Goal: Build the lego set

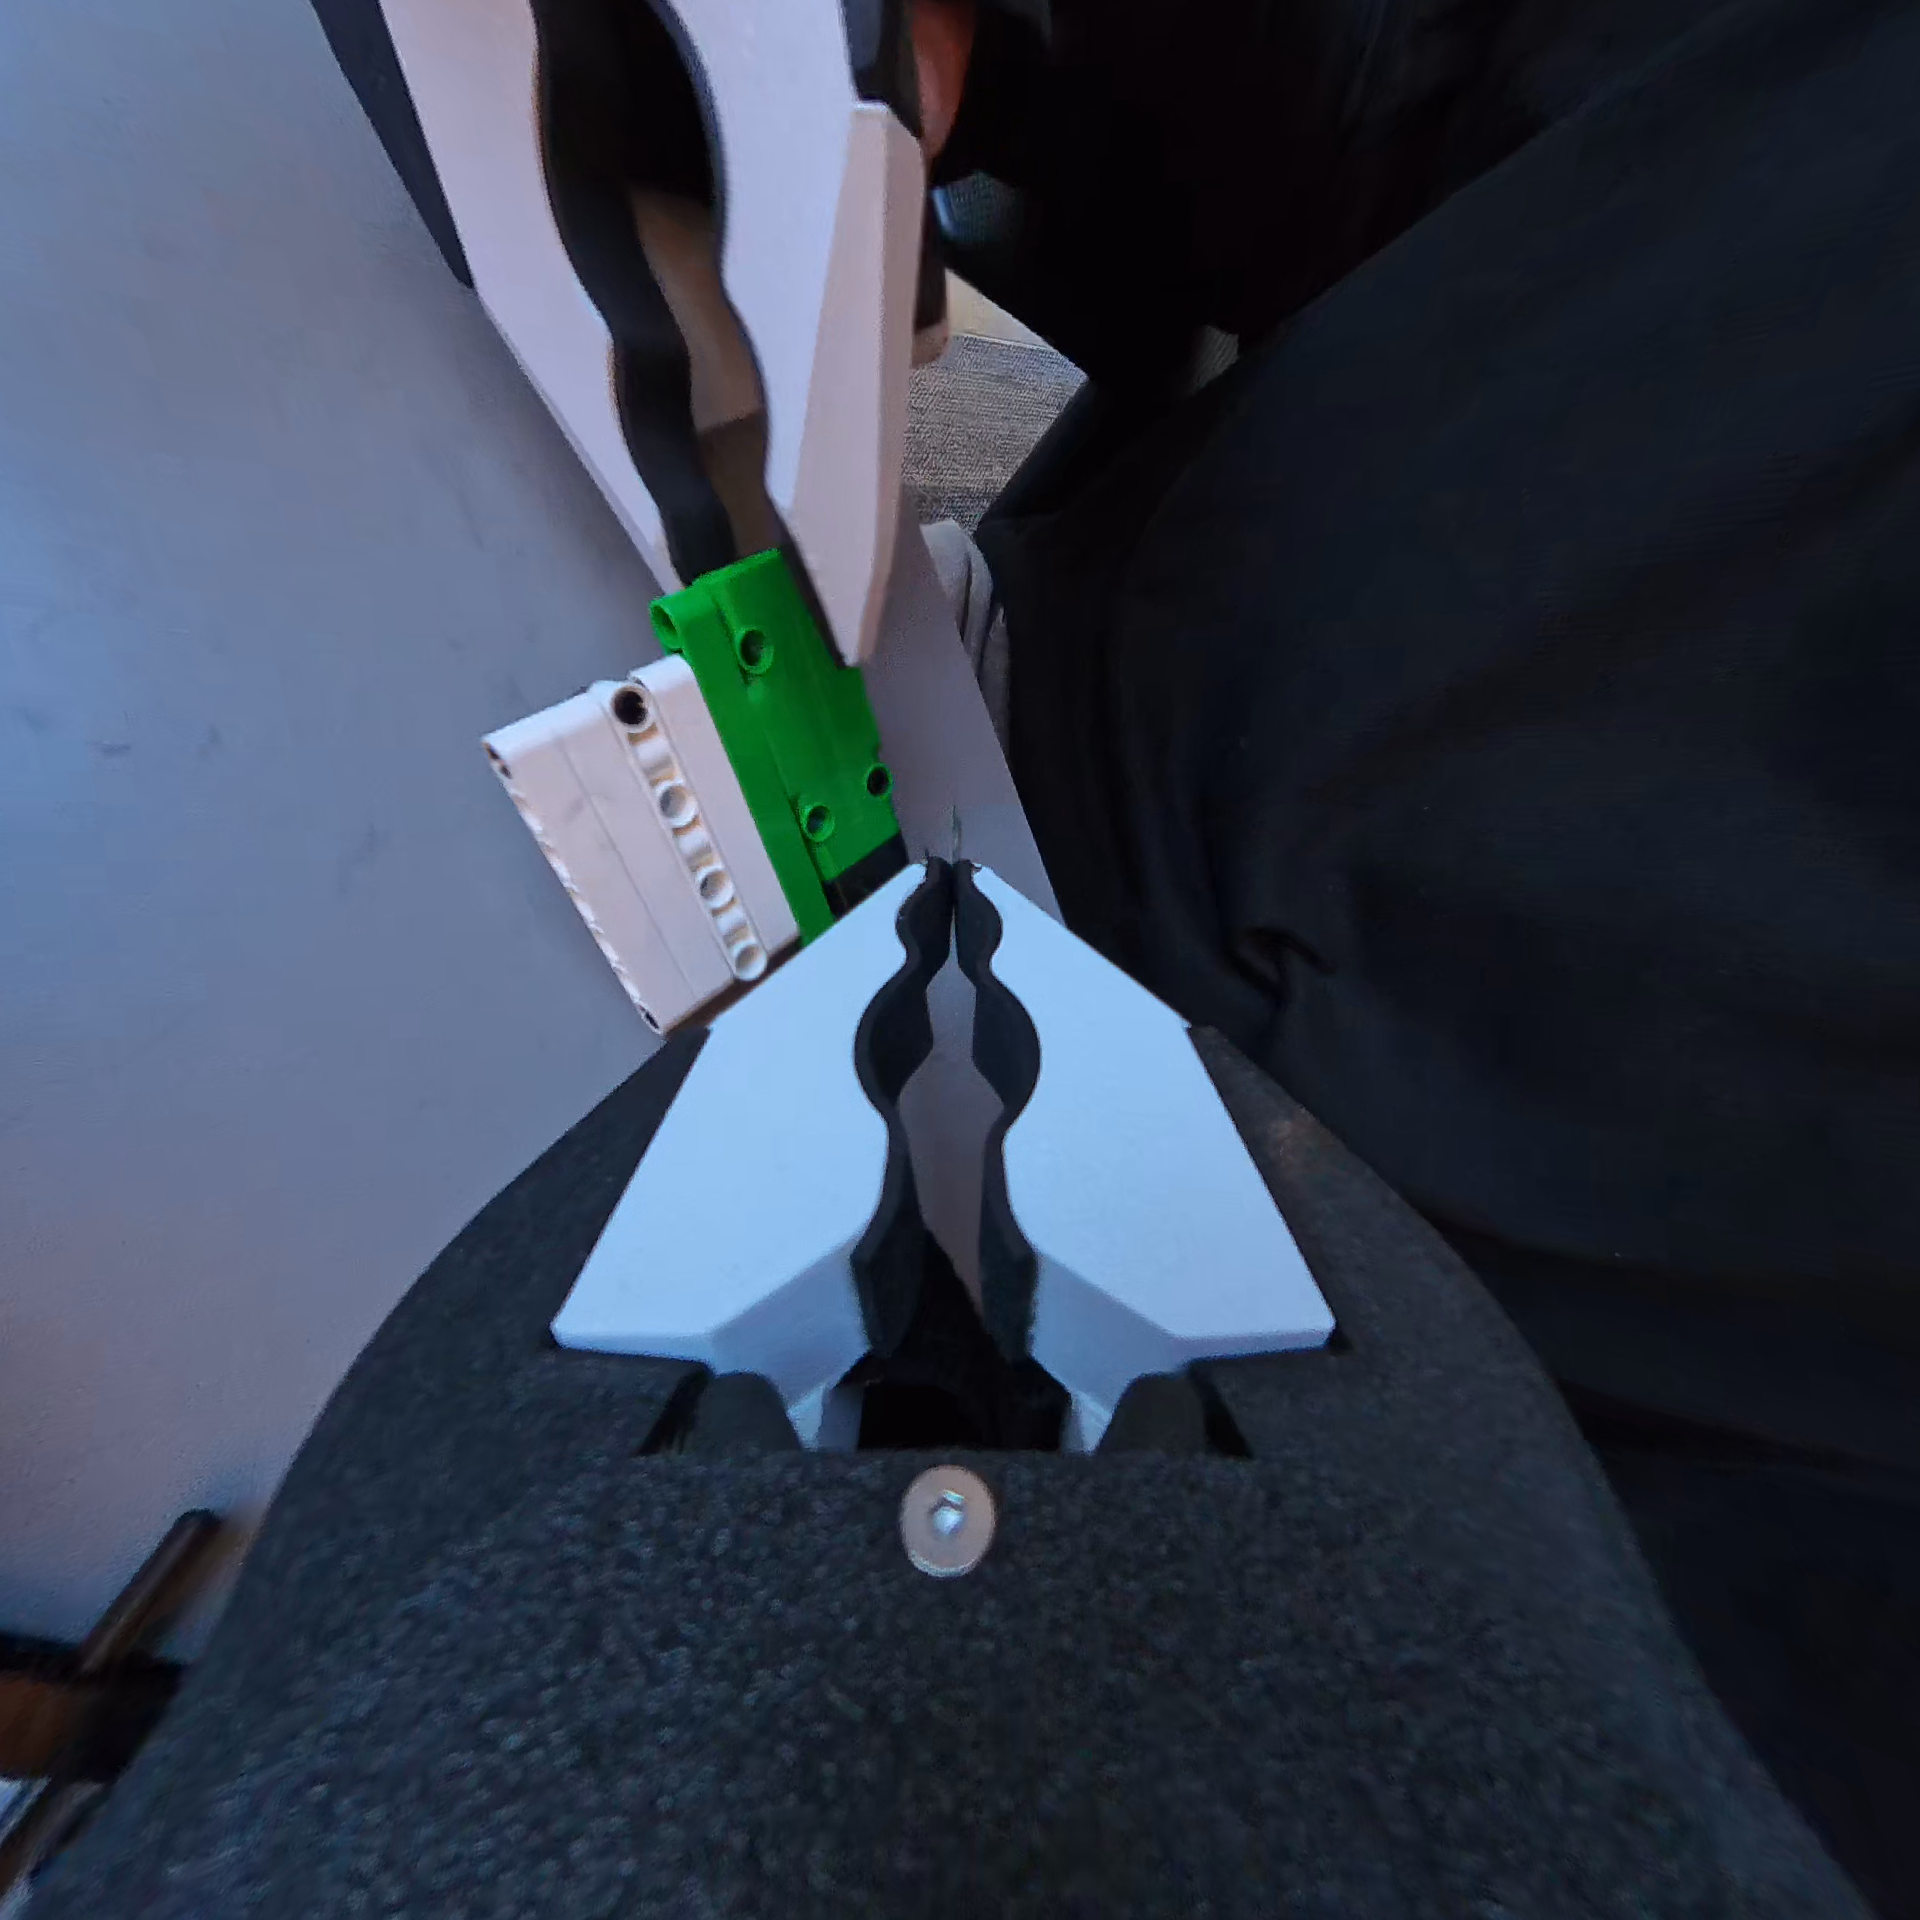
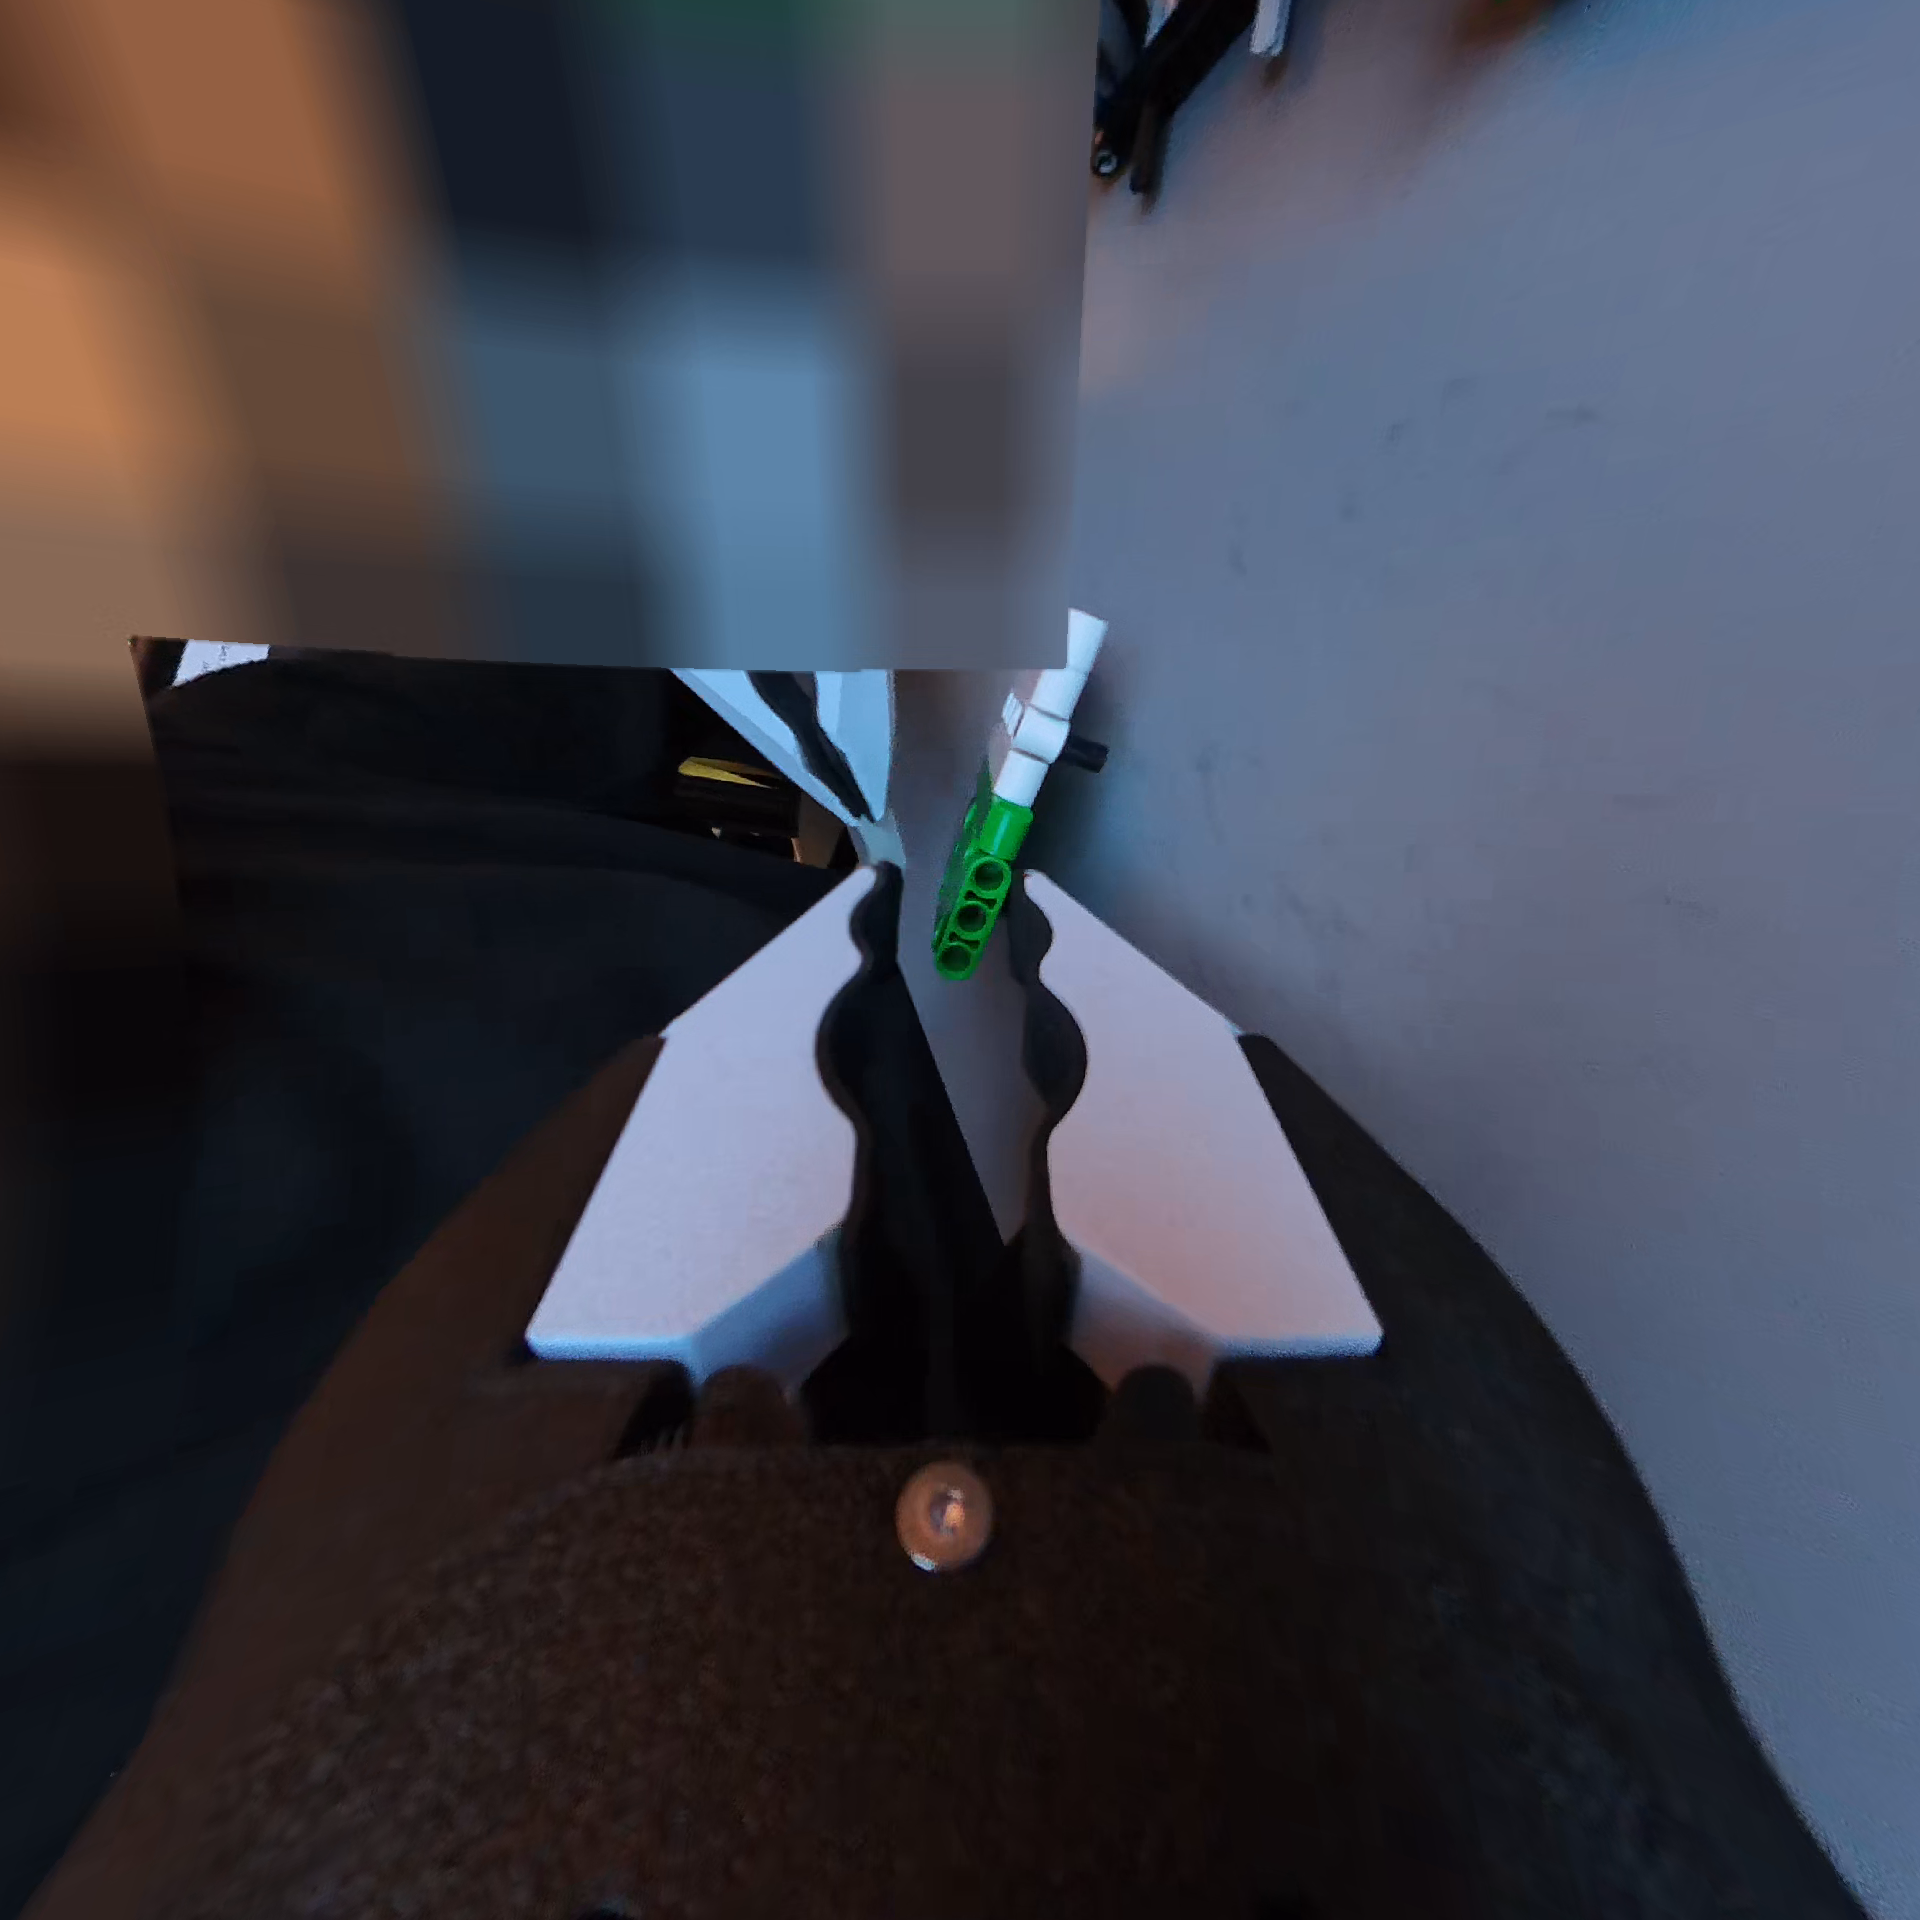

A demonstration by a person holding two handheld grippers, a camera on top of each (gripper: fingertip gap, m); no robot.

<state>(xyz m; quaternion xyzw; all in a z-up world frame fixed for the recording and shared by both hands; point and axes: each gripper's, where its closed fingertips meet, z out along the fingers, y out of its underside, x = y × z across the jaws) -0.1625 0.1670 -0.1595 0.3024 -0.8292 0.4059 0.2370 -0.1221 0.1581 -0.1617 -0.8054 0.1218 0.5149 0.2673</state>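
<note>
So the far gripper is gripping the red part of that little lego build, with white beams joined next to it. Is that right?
Not quite: the part is green, not red. The left wrist view shows the right gripper reaching down onto it, with the white beams joined alongside, as you said.

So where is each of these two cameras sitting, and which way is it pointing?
Left wrist view: sits on the left gripper, looking along its closed fingers at the green and white lego assembly on the grey table; the right gripper and dark clothing also show.
Right wrist view: sits on the right gripper, facing the opposite way; its open fingers flank the assembly's green end.
Shared: the assembly, the table, both grippers.
</note>
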